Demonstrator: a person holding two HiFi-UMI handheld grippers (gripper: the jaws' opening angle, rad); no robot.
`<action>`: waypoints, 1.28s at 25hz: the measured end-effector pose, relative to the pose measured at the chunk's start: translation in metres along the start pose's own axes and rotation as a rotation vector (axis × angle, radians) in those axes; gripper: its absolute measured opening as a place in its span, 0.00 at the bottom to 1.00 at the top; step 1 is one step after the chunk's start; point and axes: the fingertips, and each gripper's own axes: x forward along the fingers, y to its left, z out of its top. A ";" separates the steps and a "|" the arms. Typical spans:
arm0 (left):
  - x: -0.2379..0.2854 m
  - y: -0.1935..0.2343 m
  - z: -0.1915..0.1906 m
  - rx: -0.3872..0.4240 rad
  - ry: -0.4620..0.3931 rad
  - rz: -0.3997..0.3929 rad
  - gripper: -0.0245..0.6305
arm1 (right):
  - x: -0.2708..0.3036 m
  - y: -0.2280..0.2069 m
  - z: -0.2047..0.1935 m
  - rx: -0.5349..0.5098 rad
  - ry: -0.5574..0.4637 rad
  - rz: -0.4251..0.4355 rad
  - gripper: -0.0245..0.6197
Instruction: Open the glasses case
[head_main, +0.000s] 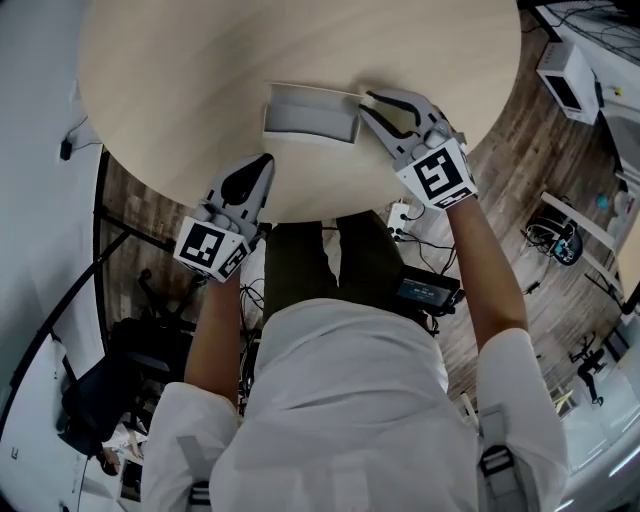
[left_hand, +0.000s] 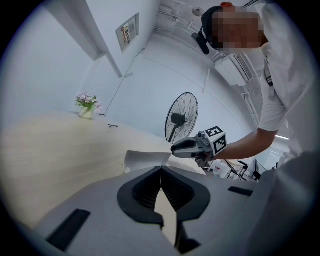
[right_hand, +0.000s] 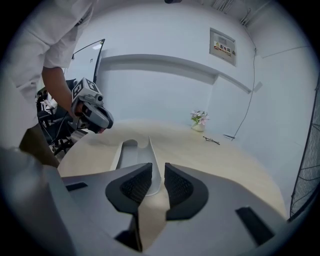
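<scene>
Glasses case (head_main: 310, 112) lies open, lid (right_hand: 151, 155) loose between the narrowly parted jaws of the right gripper (head_main: 365, 106). Left gripper (head_main: 265, 162) is closed, empty, short of it. Right is best withdrawn straight back, lid unsnagged.

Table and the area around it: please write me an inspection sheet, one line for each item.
Surface: round pale table.
Job's things: case lies open near the person's side, lid raised.
Clutter: flower pot and a thin dark thing, perhaps glasses, at the far side.
Grippers: left gripper shut, empty, apart from the case; right gripper open, the lid's end between its jaws.
Cables: loose cables on the floor under the table.
Surroundings: fan, wood floor.
</scene>
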 end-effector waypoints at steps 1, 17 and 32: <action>-0.004 -0.001 0.004 0.008 -0.006 -0.003 0.06 | -0.005 0.002 0.007 0.005 -0.010 -0.014 0.17; -0.020 -0.035 0.129 0.128 -0.133 -0.040 0.06 | -0.126 -0.041 0.146 0.159 -0.249 -0.348 0.13; -0.079 -0.096 0.212 0.224 -0.269 -0.063 0.06 | -0.290 -0.010 0.187 0.361 -0.482 -0.580 0.10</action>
